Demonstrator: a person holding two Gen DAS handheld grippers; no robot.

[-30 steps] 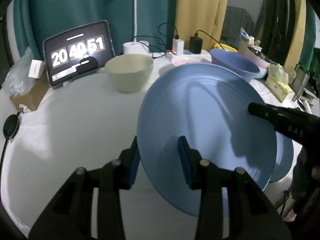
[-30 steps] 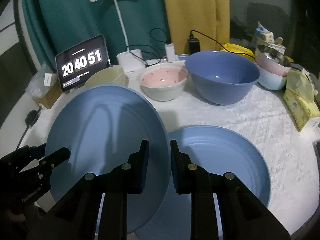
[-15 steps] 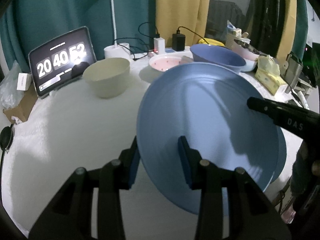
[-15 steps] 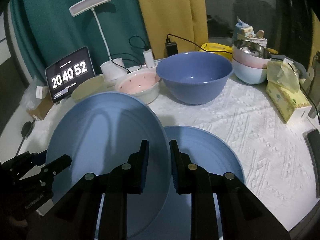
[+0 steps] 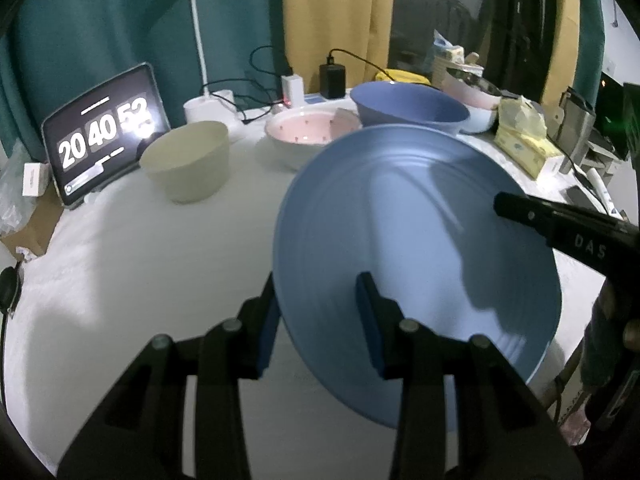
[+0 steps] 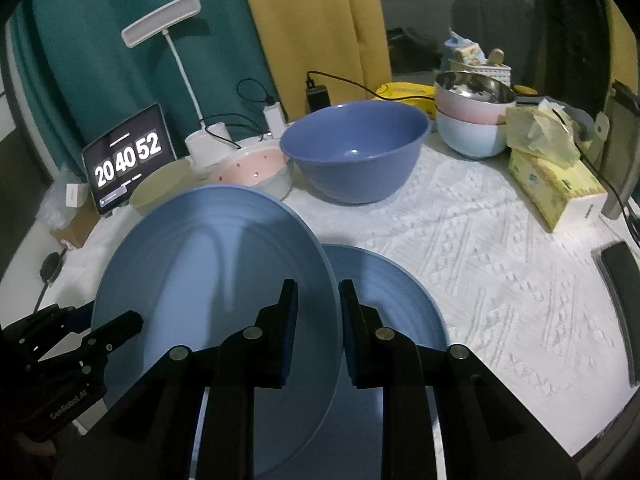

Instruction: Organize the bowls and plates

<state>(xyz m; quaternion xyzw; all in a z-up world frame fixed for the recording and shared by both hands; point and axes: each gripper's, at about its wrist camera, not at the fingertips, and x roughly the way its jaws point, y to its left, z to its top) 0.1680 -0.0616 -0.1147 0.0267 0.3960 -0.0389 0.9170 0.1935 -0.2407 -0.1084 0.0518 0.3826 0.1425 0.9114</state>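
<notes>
Change since earlier frames: both grippers and the blue plate between them have travelled sideways across the table; in the right wrist view the second plate now shows further past the carried rim, and the clock reads one second later.
Carried plate: blue plate, lifted clear of the table and tilted, its face turned toward both cameras, near the front edge.
Left gripper: narrowed onto the plate's left rim, one pad behind the rim and one on the face.
Right gripper: narrowed onto the opposite rim, the pads pinching the thin edge.
Second plate: same blue, lying flat on the white tablecloth near the front edge, just beside and partly under the carried one.
Bowls: large blue bowl, pink speckled bowl and cream bowl stand in a row toward the back edge; a stacked pair of bowls sits at the back right corner.
Bystanders: tablet clock, desk lamp and tissue box along the back and right edges.
Handling, judged: the plate looks rigid, light and smooth, probably plastic or melamine, so it should not flex but may slide in the pads when tilted.
Grip point, judged: opposite points on the rim, as now, keep it balanced; a single-edge hold would likely let it swing.
Step in hand, judged: bringing this plate over the flat one to stack them.
</notes>
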